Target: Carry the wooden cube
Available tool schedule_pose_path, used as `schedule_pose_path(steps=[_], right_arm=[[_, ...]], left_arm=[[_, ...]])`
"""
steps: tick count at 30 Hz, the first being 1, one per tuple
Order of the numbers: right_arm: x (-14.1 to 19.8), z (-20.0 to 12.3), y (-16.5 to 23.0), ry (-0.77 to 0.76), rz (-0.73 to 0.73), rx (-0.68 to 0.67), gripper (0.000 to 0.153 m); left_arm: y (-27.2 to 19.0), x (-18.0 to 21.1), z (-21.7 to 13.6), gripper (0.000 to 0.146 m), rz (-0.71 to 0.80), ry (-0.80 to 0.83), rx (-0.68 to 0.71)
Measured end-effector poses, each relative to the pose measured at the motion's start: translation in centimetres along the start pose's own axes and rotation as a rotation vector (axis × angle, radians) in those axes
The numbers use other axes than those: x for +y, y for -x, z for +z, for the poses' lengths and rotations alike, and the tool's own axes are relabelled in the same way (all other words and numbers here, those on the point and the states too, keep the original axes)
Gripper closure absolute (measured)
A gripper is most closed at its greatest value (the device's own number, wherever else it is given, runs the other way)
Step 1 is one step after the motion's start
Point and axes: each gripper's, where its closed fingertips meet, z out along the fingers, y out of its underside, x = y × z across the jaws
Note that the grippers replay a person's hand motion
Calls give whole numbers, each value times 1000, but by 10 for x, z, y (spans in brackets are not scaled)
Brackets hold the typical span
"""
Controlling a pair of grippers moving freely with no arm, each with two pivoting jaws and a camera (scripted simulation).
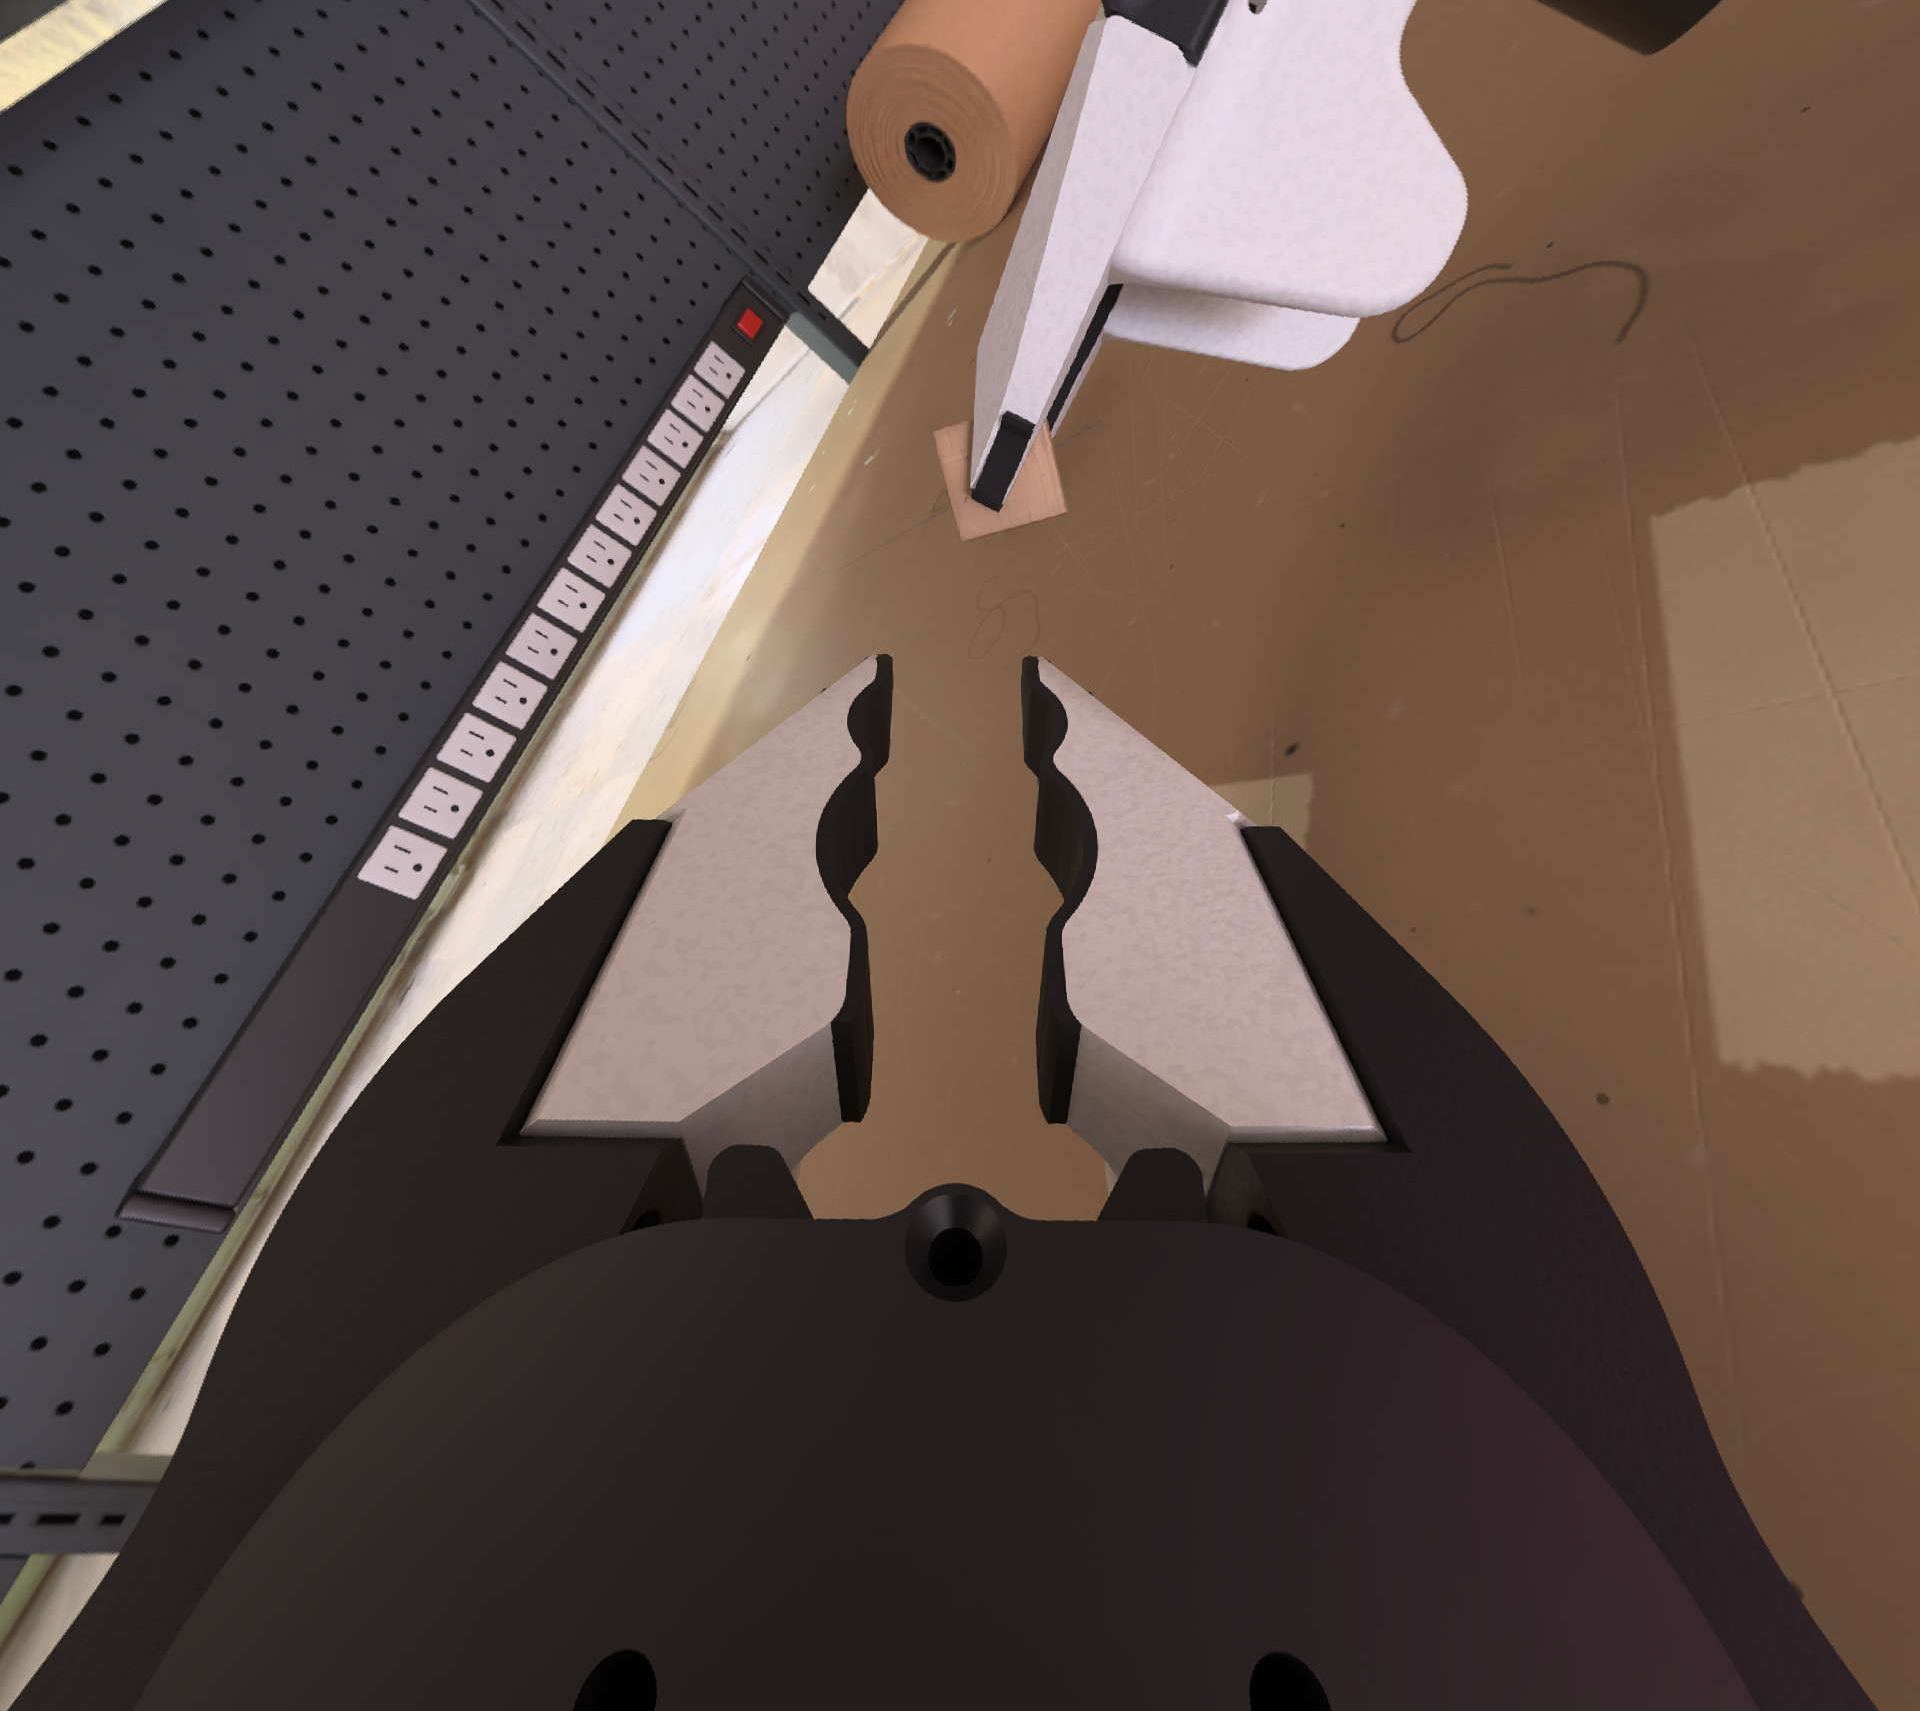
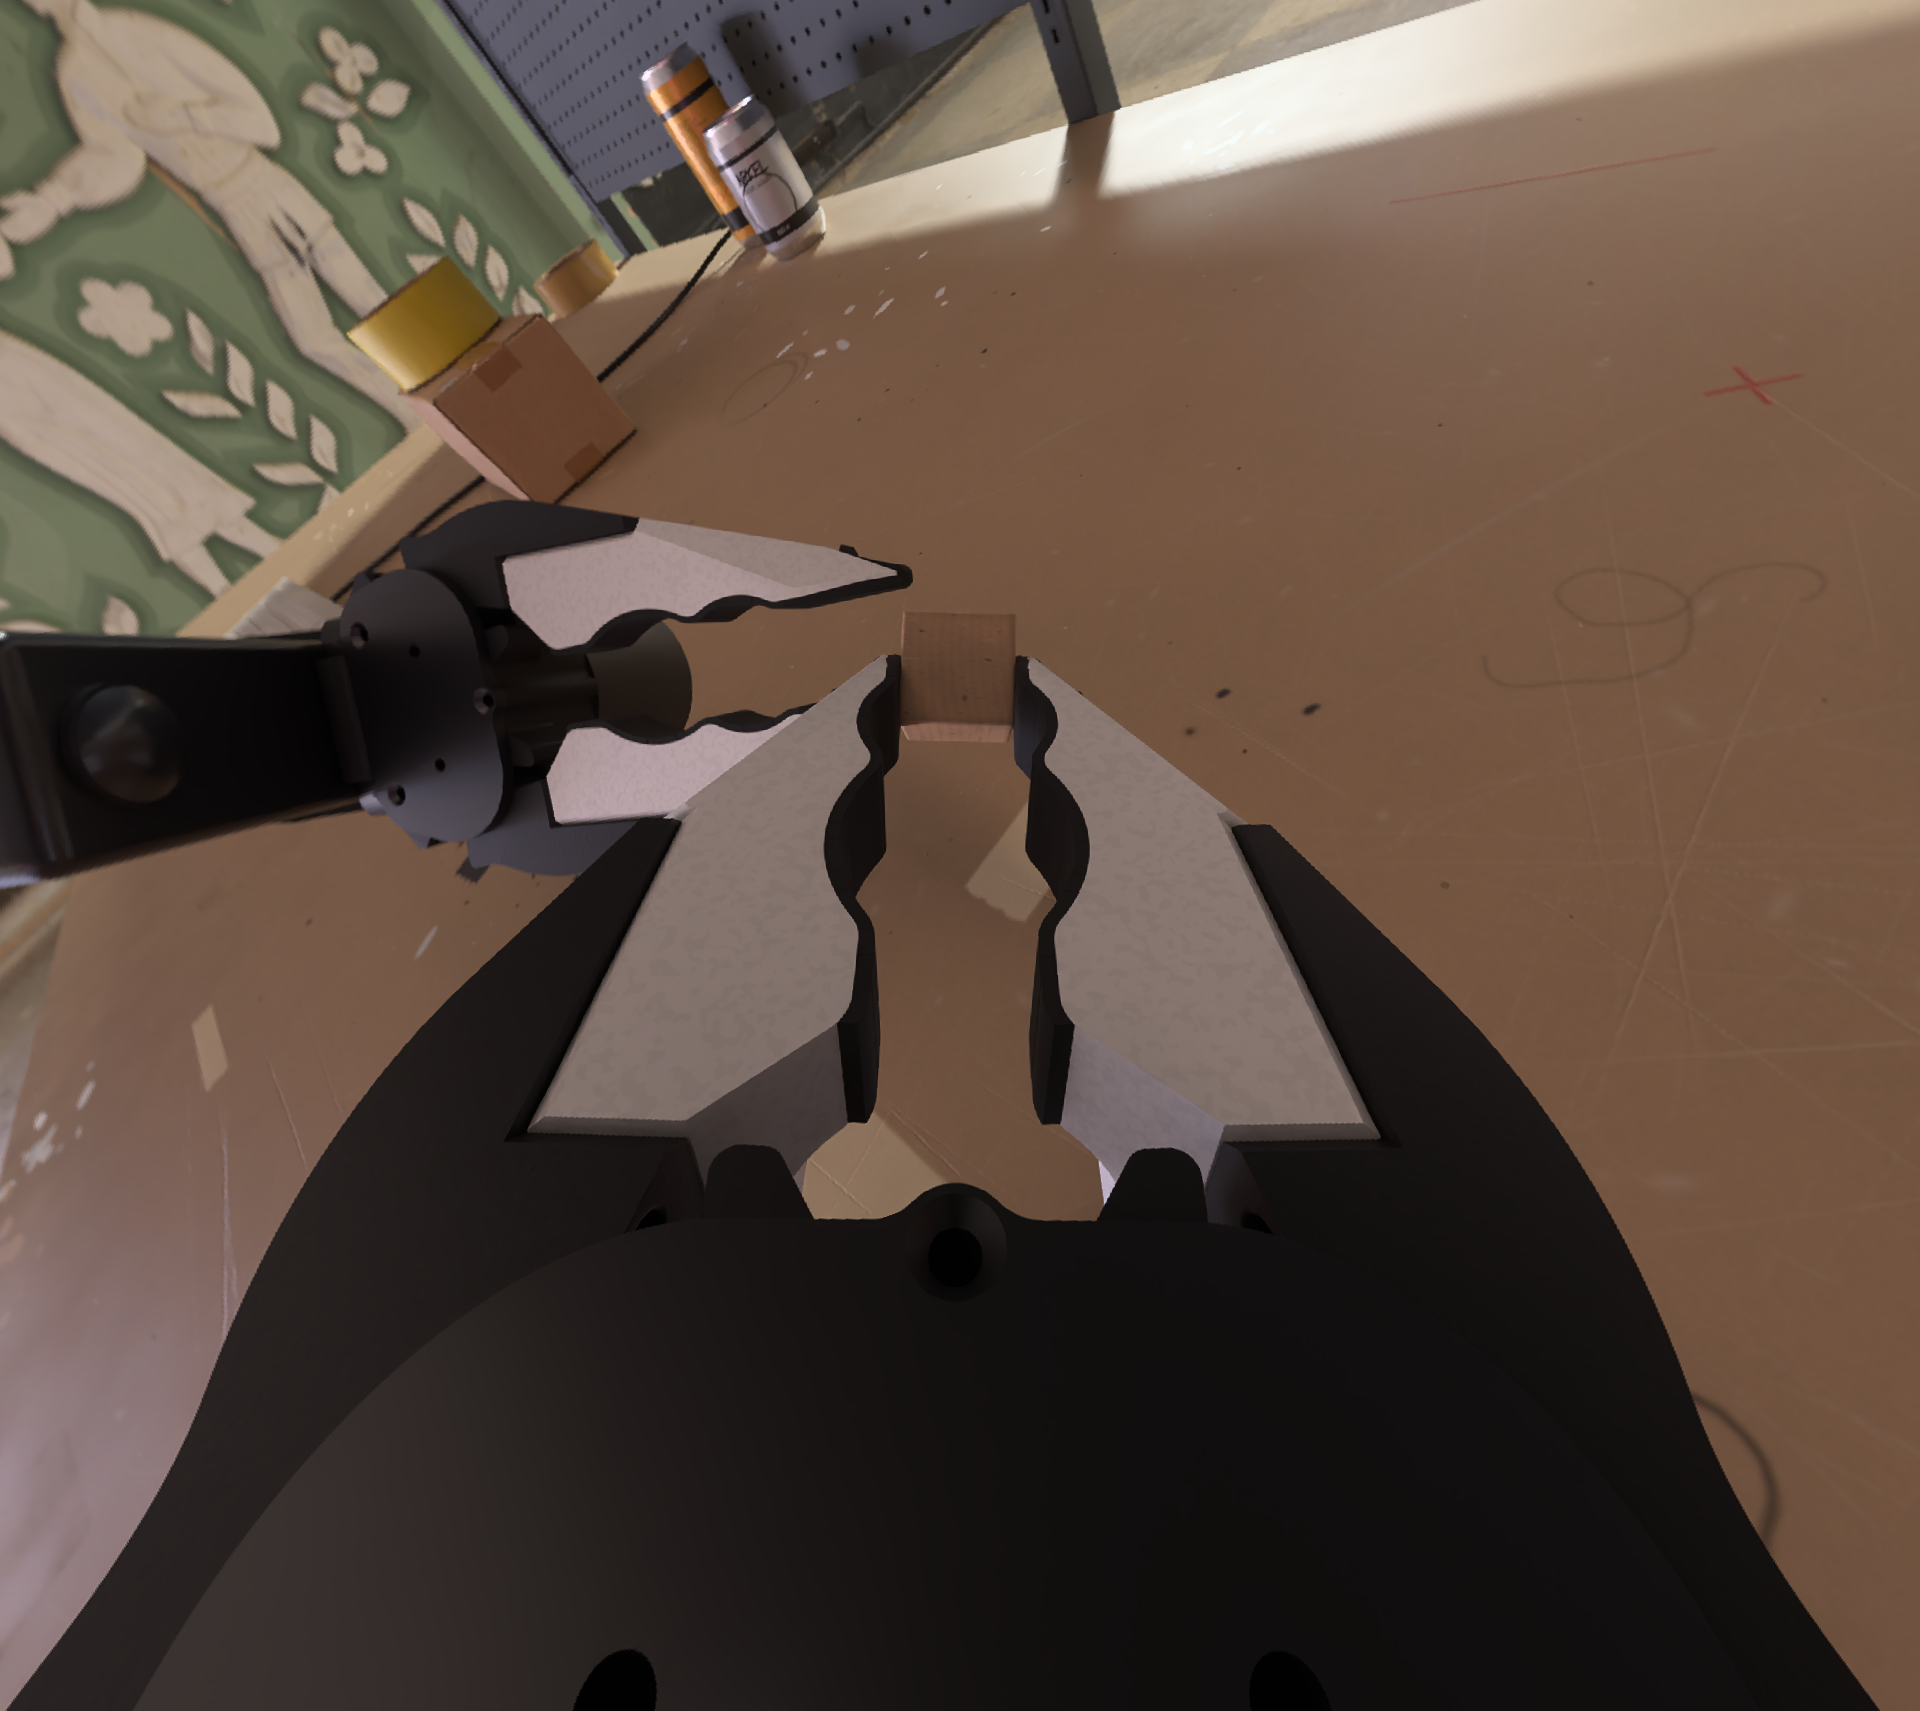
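Observation:
The wooden cube (image 2: pixel 957 670) is small and pale. It sits between the fingertips of my right gripper (image 2: pixel 956 679), which is shut on it just at the brown tabletop (image 2: pixel 1403 622). I cannot tell whether the cube is lifted. In the left wrist view the cube (image 1: pixel 1039 489) lies ahead, with my right gripper (image 1: pixel 1000 472) coming down on it from above. My left gripper (image 1: pixel 956 669) is open and empty, a short way from the cube. It also shows in the right wrist view (image 2: pixel 857 643), to the left of the cube, with its jaws apart.
A brown paper roll (image 1: pixel 930 139) lies by the dark pegboard (image 1: pixel 312 414), which carries a power strip (image 1: pixel 582 591). Two cans (image 2: pixel 764 181), a cardboard box (image 2: pixel 530 414) and tape rolls (image 2: pixel 426 316) stand along the far left edge of the table.

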Motion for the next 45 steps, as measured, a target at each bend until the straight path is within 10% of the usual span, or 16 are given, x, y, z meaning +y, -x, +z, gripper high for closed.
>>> schedule_pose_path(steps=[18,21,34,40,45], right_arm=[[-20,-13,-11,-125,38,74,132],[-62,-58,-27,-353,108,103,132],[-46,-45,29,-38,-124,-56,132],[-97,-98,57,2,-160,-103,132],[-140,-157,28,34,-228,161,132]], left_arm=[[8,1,13,121,-113,83,-24],[30,41,0,122,-184,229,-84],[33,8,-3,122,-210,41,-89],[30,7,-7,122,-220,37,-87],[28,7,-6,122,-219,39,-77]])
